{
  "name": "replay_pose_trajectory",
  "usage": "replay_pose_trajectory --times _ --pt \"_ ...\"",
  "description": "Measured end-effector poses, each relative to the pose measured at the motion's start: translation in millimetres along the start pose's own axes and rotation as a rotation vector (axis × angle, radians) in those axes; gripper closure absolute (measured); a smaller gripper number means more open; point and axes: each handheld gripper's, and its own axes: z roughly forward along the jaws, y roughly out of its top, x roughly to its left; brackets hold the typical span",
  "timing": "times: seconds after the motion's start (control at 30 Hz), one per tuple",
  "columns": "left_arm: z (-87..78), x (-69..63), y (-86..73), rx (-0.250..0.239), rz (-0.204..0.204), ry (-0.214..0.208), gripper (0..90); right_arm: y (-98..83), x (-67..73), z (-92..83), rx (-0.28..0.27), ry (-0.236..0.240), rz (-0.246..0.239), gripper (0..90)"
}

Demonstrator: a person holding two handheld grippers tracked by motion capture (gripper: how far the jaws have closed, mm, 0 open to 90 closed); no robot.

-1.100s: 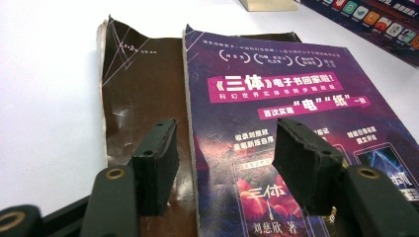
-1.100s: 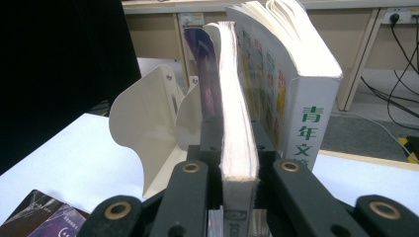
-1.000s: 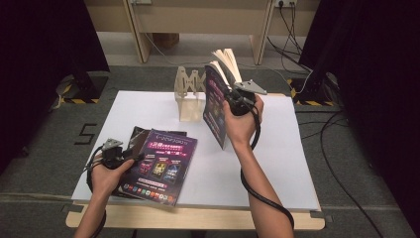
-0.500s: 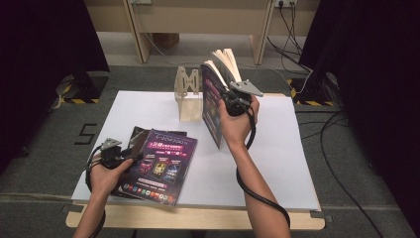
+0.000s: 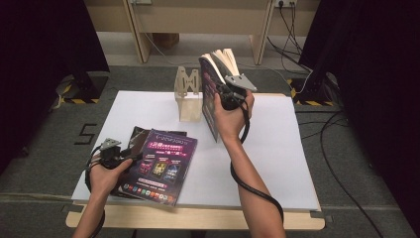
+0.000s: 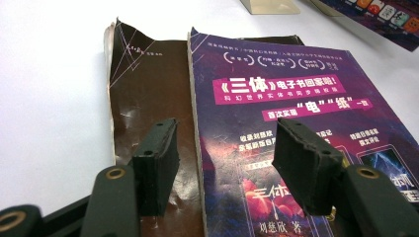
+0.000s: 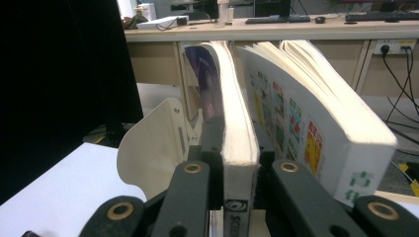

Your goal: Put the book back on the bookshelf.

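jaws first: in the high view the right gripper (image 5: 229, 91) is clenched on an upright book (image 5: 210, 94), held on end above the far middle of the bench (image 5: 277, 163), just right of the wooden stand (image 5: 187, 94). the book's long axis runs up and down, and the stand lies to its left, so the coming move is probably a short slide left. the left gripper (image 5: 113, 152) rests at the near left, by the purple book (image 5: 161, 166) lying flat.

in the left gripper view the jaws stand released, one either side of the purple book's (image 6: 296, 98) left edge, over a brown book (image 6: 148, 98) beneath.

in the right gripper view the jaws pinch the book (image 7: 237, 143) along its spine end, pages fanning away; the stand (image 7: 153, 148) sits just left.
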Motion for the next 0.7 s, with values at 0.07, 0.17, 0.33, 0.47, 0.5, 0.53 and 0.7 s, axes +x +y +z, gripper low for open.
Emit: replay_pose_trajectory --times 0.07,0.17,0.33,0.47,0.5,0.53,0.7 --pt "0.0 -0.3 0.0 -0.001 0.002 0.001 41.7 0.9 0.1 3.2 -0.002 -0.003 0.005 83.4" --pt "0.0 -0.6 0.1 -0.002 0.005 0.000 41.7 1.2 0.6 8.2 -0.004 -0.006 0.012 83.4" --pt "0.7 -1.3 -0.5 0.000 0.005 -0.004 41.7 2.8 0.9 15.4 -0.006 -0.010 0.009 83.4" --pt "0.8 -1.4 -0.2 0.003 0.009 -0.003 41.8 4.0 2.3 20.1 -0.011 -0.011 0.017 83.4" --pt "0.7 -1.2 -0.2 -0.001 0.007 -0.003 41.8 4.2 2.5 21.4 -0.012 -0.011 0.012 83.4" --pt "0.4 -1.0 -0.1 -0.002 0.005 -0.002 41.8 4.4 3.1 22.6 -0.012 -0.013 0.011 83.4" --pt "0.1 -0.3 -0.4 0.001 0.008 0.000 41.8 7.0 4.9 27.7 -0.011 -0.014 0.011 83.3"
